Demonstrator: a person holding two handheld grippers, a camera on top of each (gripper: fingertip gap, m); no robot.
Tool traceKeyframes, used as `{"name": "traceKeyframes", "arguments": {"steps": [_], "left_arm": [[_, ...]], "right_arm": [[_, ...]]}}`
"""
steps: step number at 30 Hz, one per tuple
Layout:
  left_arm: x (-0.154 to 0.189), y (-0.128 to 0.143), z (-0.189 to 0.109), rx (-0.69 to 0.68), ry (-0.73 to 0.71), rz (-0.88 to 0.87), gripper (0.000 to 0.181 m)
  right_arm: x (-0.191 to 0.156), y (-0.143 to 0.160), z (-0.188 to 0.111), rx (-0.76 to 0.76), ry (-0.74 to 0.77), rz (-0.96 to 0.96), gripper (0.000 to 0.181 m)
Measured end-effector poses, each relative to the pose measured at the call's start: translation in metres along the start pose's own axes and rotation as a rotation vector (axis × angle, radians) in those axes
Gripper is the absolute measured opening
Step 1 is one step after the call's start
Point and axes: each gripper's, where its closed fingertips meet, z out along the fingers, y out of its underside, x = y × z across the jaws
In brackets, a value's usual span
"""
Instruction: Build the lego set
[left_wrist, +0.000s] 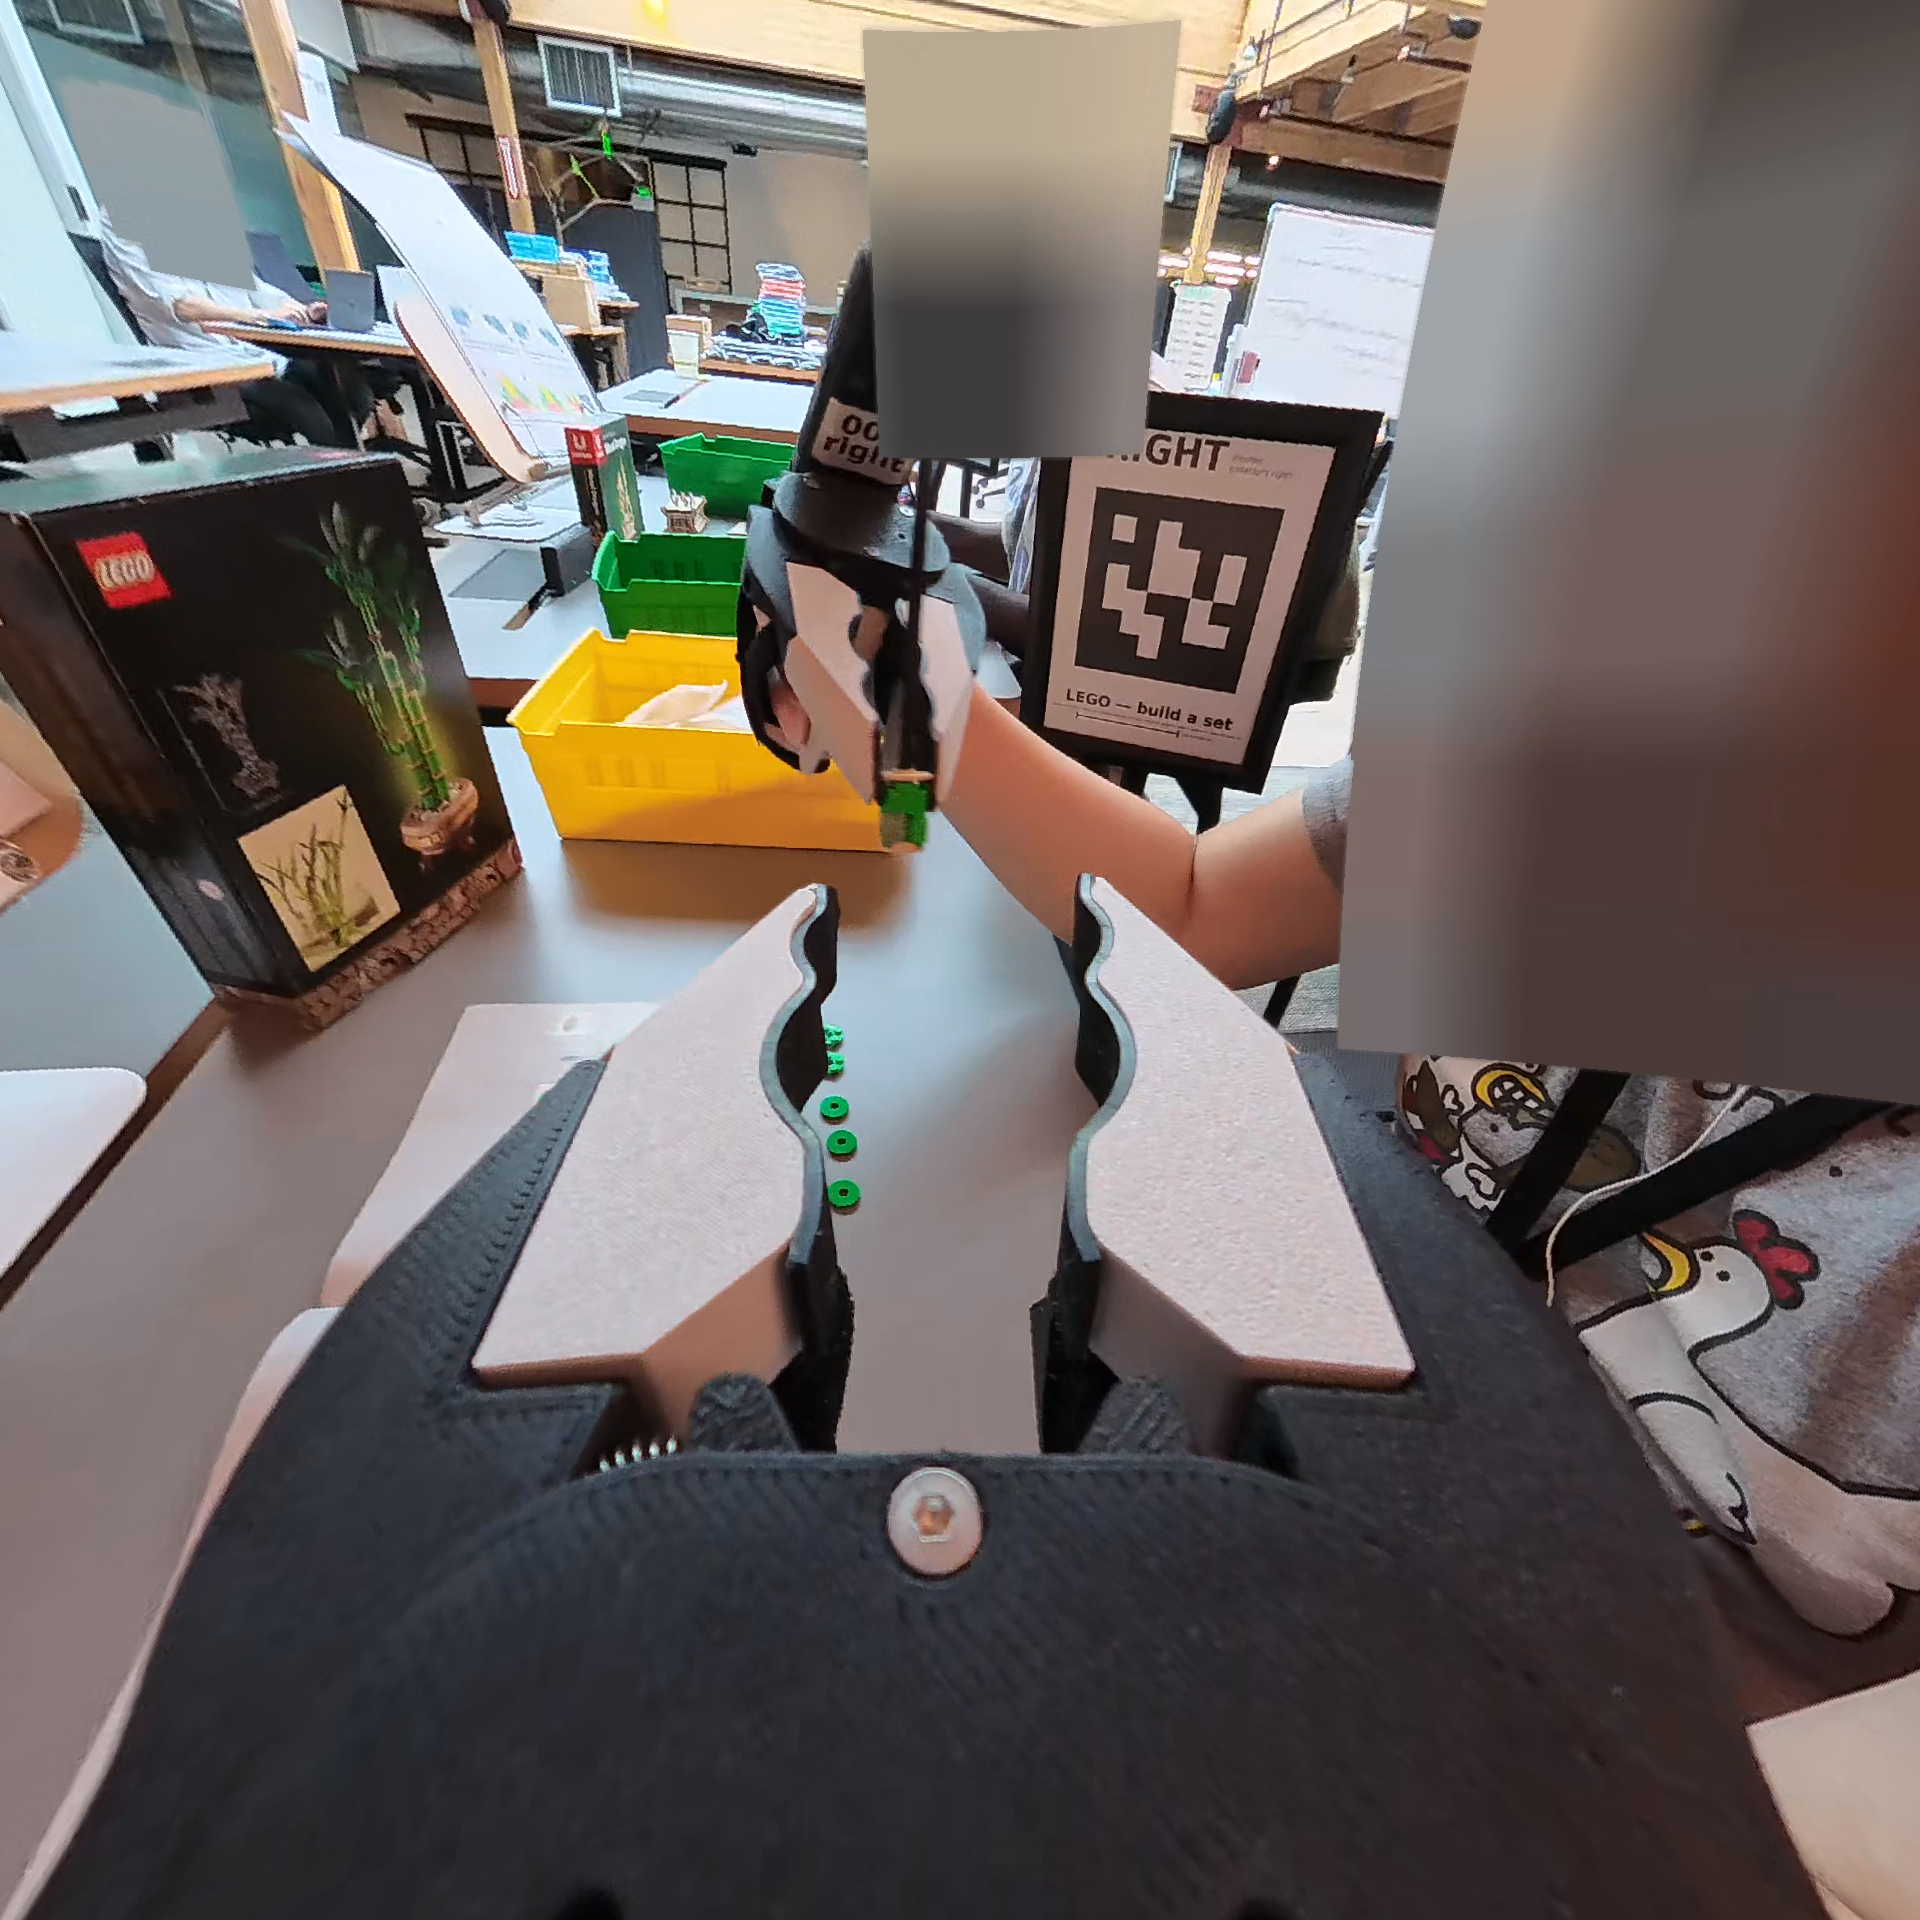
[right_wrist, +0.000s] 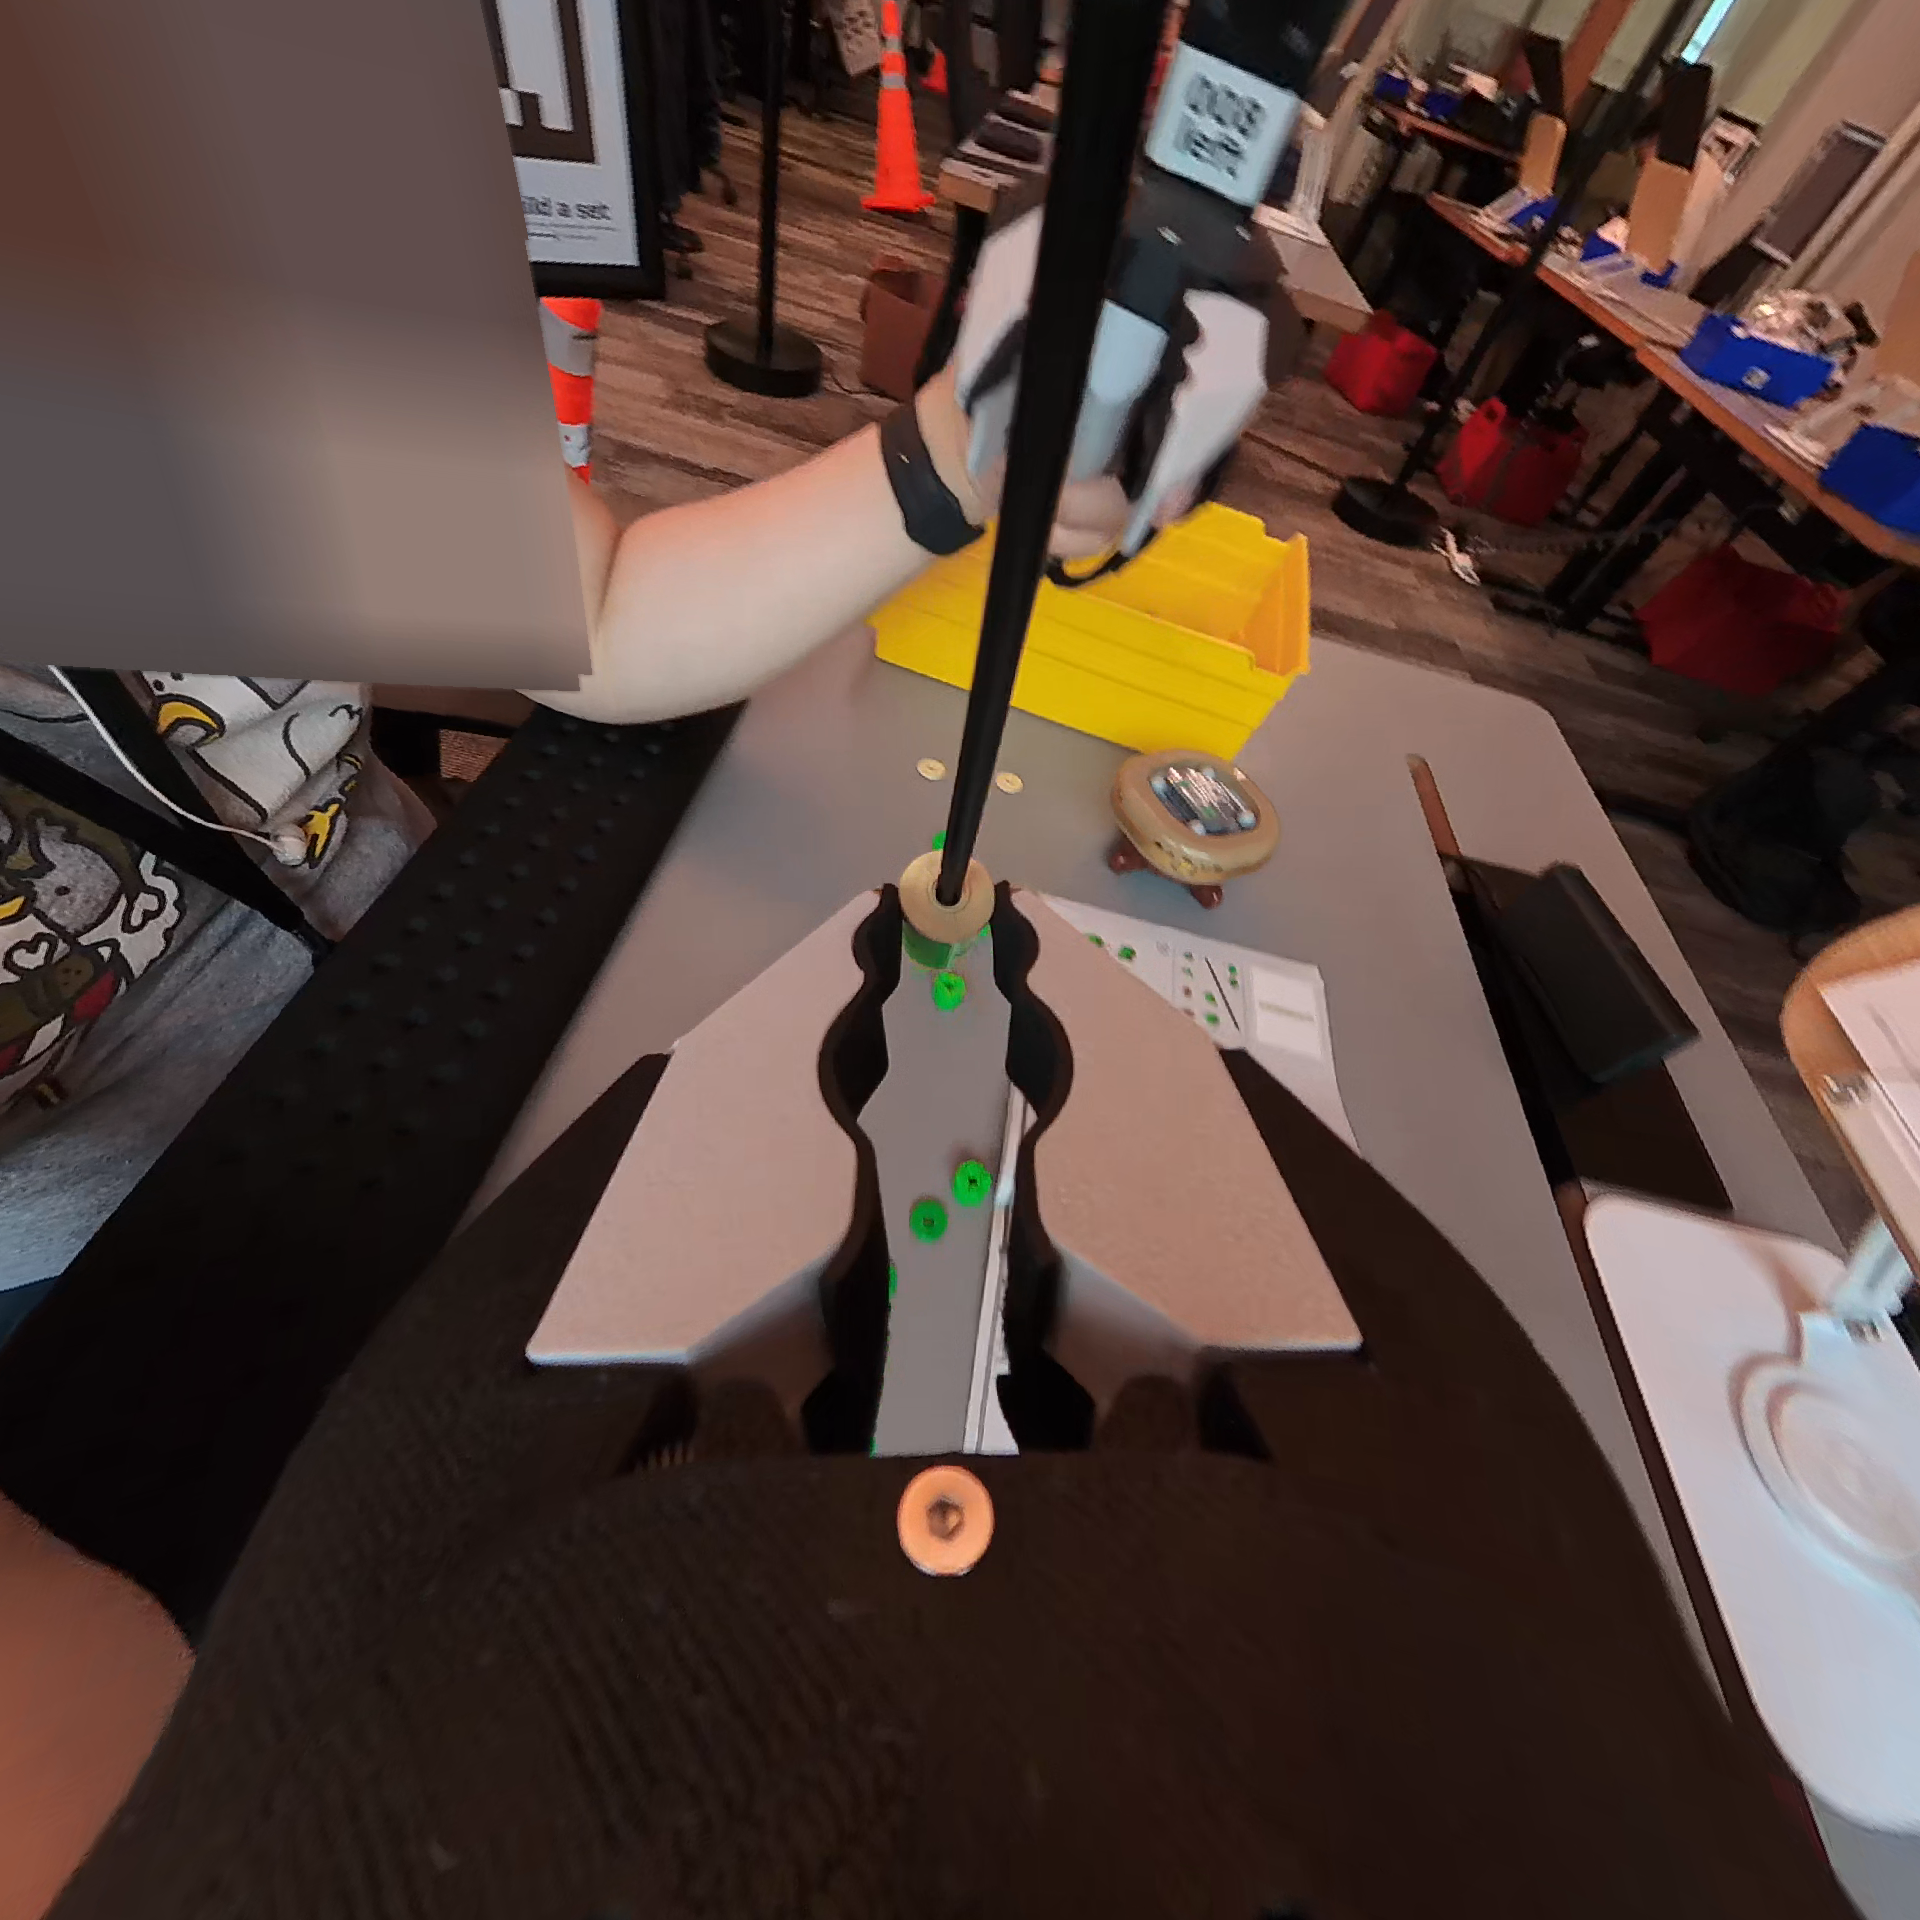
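Note:
My left gripper (left_wrist: 956, 899) is open and empty, low over the grey table (left_wrist: 956, 1299). Three small green round pieces (left_wrist: 840, 1143) lie in a row on the table beside its left finger. My right gripper (right_wrist: 943, 914) is shut on a short green stalk piece (right_wrist: 935, 951) capped by a tan ring (right_wrist: 940, 894), threaded on a long black rod (right_wrist: 1029, 468) that points up. In the left wrist view the right gripper (left_wrist: 902, 790) hangs above the table ahead of my left one, with the green piece (left_wrist: 902, 816) at its tips. More green rounds (right_wrist: 930, 1218) lie on the table below it.
A yellow bin (left_wrist: 675, 769) and green bins (left_wrist: 665, 592) stand behind, a black set box (left_wrist: 260, 727) at left, a framed marker sign (left_wrist: 1184, 603) at right. A tan pot base (right_wrist: 1195, 821), two tan discs (right_wrist: 930, 769) and an instruction sheet (right_wrist: 1226, 997) lie on the table. My hands' fingertips stand some 12 centimetres from each other.

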Motion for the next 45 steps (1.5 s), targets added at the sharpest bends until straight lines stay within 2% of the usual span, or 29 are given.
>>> {"name": "traceKeyframes", "arguments": {"steps": [6,10,24,29,32,35,41,45], "left_arm": [[0.009,-0.002,0.001,-0.024,-0.003,0.047,0.043],[0.012,-0.002,0.001,-0.037,-0.012,0.072,0.043],[0.016,-0.010,-0.013,-0.006,-0.040,0.099,0.043],[0.017,-0.011,-0.015,-0.002,-0.044,0.107,0.042],[0.017,-0.012,-0.017,0.003,-0.050,0.112,0.042],[0.017,-0.014,-0.020,0.013,-0.056,0.115,0.042],[0.016,-0.014,-0.021,0.018,-0.053,0.114,0.042],[0.017,-0.013,-0.020,0.009,-0.049,0.118,0.042]], "right_arm": [[0.007,0.016,-0.026,-0.025,0.061,0.059,0.016],[0.013,0.027,-0.032,-0.035,0.078,0.099,0.016],[-0.002,0.073,-0.002,-0.185,-0.098,0.180,0.016],[-0.006,0.093,0.021,-0.261,-0.172,0.206,0.016],[-0.005,0.104,0.034,-0.322,-0.183,0.203,0.016],[-0.002,0.119,0.035,-0.388,-0.168,0.217,0.016],[-0.009,0.133,0.030,-0.388,-0.216,0.273,0.016],[-0.017,0.140,0.042,-0.383,-0.283,0.279,0.016]]}}
